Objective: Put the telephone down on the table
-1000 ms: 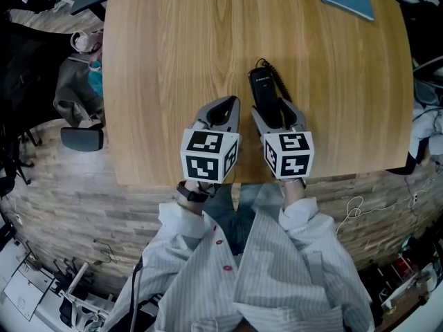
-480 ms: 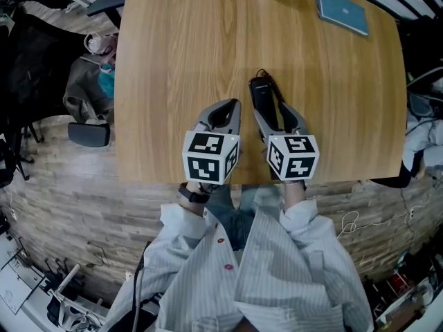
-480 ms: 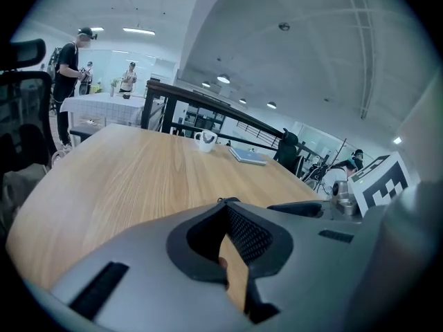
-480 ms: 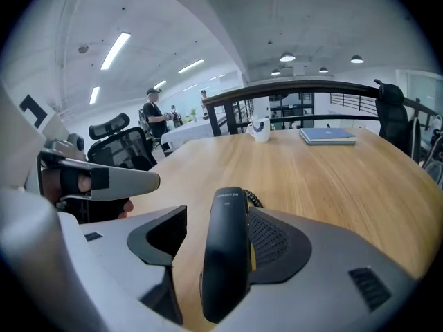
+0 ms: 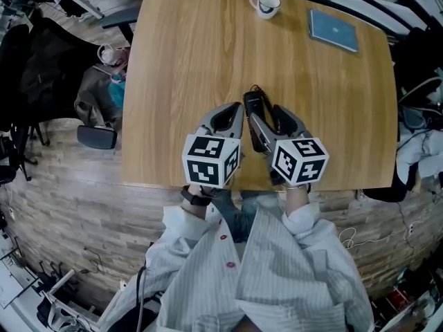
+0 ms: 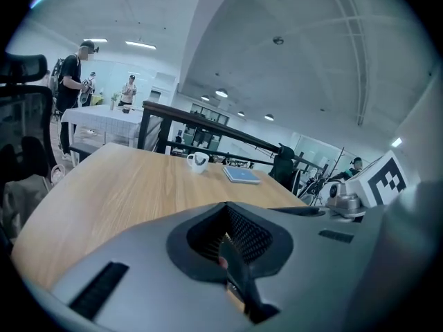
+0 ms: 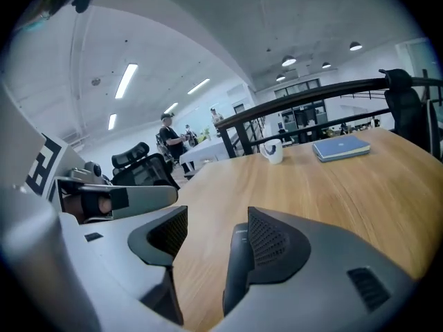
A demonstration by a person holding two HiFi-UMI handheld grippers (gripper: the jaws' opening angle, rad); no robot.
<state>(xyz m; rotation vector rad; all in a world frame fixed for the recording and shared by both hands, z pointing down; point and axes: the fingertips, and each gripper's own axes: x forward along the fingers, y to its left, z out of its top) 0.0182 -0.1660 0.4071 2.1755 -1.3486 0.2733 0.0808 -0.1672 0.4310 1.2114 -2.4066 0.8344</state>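
Observation:
The black telephone handset (image 5: 253,106) lies lengthwise at the middle of the wooden table (image 5: 180,61), its cord curling at the far end. My right gripper (image 5: 267,114) is open around it. In the right gripper view the handset (image 7: 235,275) rests against the right jaw's inner pad, and bare wood shows between it and the left jaw. I cannot tell whether it rests on the table. My left gripper (image 5: 234,109) hangs just left of it, shut with nothing in it, its closed jaws (image 6: 228,234) aimed across the table.
A white cup (image 5: 266,4) stands at the table's far edge, with a blue book (image 5: 333,30) to its right; both show in the gripper views (image 6: 197,161) (image 7: 341,147). Chairs and bags (image 5: 97,95) crowd the floor on the left. People stand far off.
The head view has drawn back, so the cup and the table's far edge now show. The handset now sits nearer the right gripper's left jaw in the head view. The left gripper has kept still.

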